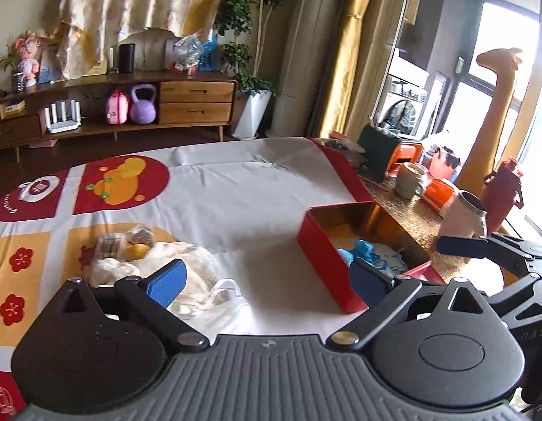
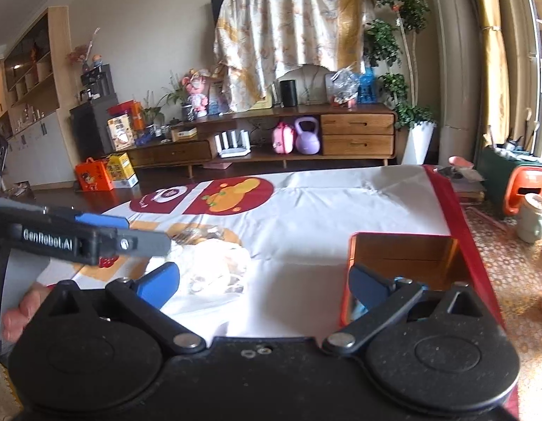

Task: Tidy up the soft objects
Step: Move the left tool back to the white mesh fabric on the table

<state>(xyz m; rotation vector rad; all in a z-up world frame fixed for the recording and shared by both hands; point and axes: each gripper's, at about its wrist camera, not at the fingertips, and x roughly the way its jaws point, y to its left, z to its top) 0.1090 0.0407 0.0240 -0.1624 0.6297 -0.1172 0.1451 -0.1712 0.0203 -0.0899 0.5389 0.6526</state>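
A red tin box stands open on the patterned cloth, with a blue and white soft item lying in it. Left of the box lies a pile of white soft things in clear plastic bags. My left gripper is open above the cloth between pile and box, nothing between its pads. In the right wrist view my right gripper is open too and holds nothing, the pile ahead on its left and the box on its right. The left gripper's finger shows at the left edge.
Right of the cloth, on a textured surface, stand a green-white mug, a white cup, a dark red bottle and orange containers. A wooden cabinet lines the far wall. A hand shows low left.
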